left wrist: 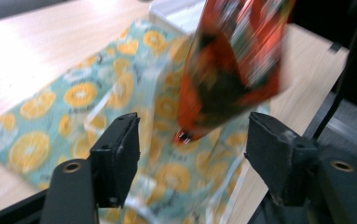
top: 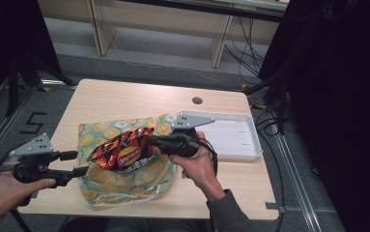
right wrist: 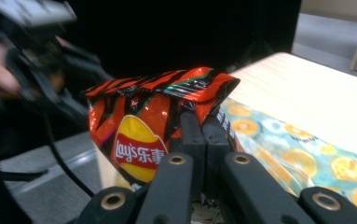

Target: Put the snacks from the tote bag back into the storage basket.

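Chip bag (right wrist: 153, 126) is pinched at its edge between the right gripper (top: 149, 140) jaws, which are closed tight on the foil. The grip sits low on the bag, so the crimped top stands above the jaws and the logo face stays readable. My guess is that the edge hold keeps the contents from being crushed.

The bag hangs over the orange-print pouch (top: 124, 166), which lies flat on the table (top: 124, 96); probably headed into it or just out of it, can't tell which.

Left gripper (left wrist: 190, 163) jaws are wide apart, gripping nothing, with the bag's lower corner just ahead of the gap and the pouch beneath. It looks staged to catch the pouch mouth or steady the bag.

White tray (top: 235, 135) sits beyond the right jaws, unused.
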A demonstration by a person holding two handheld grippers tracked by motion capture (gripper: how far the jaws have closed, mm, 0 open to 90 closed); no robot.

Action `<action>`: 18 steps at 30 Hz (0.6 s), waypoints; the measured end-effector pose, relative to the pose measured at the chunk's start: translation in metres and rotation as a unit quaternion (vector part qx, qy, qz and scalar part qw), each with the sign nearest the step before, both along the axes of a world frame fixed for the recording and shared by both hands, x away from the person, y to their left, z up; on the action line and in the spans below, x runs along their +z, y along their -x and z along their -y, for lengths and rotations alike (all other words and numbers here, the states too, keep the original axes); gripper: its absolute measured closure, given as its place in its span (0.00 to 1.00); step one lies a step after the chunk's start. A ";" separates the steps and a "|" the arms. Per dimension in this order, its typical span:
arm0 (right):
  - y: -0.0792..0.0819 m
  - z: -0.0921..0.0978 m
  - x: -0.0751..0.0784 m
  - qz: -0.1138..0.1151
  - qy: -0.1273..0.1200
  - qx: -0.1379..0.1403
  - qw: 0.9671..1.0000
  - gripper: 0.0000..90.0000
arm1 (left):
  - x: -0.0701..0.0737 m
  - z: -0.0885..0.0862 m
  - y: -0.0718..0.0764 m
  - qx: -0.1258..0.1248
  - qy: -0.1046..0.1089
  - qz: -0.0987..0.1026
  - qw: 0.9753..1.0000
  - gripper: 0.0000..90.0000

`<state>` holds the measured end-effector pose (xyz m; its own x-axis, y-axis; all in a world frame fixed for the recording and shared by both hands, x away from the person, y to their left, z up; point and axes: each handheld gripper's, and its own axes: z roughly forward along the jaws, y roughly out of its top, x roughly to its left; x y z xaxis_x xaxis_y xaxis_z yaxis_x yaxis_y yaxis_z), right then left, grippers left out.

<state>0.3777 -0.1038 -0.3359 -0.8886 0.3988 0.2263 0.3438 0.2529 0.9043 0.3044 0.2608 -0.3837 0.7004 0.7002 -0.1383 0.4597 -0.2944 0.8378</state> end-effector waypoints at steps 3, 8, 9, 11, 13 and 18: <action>0.003 0.007 0.017 -0.002 -0.012 0.004 1.000 1.00 | -0.011 -0.001 0.000 0.011 -0.016 -0.001 1.000 0.37; 0.004 0.020 0.041 0.015 -0.021 -0.003 1.000 1.00 | -0.028 0.004 -0.003 0.018 -0.027 -0.003 0.999 0.35; 0.002 0.023 0.045 0.023 -0.023 -0.004 0.999 1.00 | -0.029 0.003 -0.003 0.016 -0.043 -0.004 0.999 0.35; 0.000 0.031 0.051 0.027 -0.030 -0.013 0.999 1.00 | -0.034 0.004 -0.003 0.028 -0.036 -0.002 0.999 0.34; -0.002 0.041 0.057 0.019 -0.031 -0.028 0.999 1.00 | -0.037 0.004 -0.003 0.038 -0.038 -0.002 0.999 0.31; -0.008 0.065 0.061 0.026 -0.034 -0.060 0.997 1.00 | -0.047 0.006 -0.004 0.048 -0.051 -0.002 0.998 0.25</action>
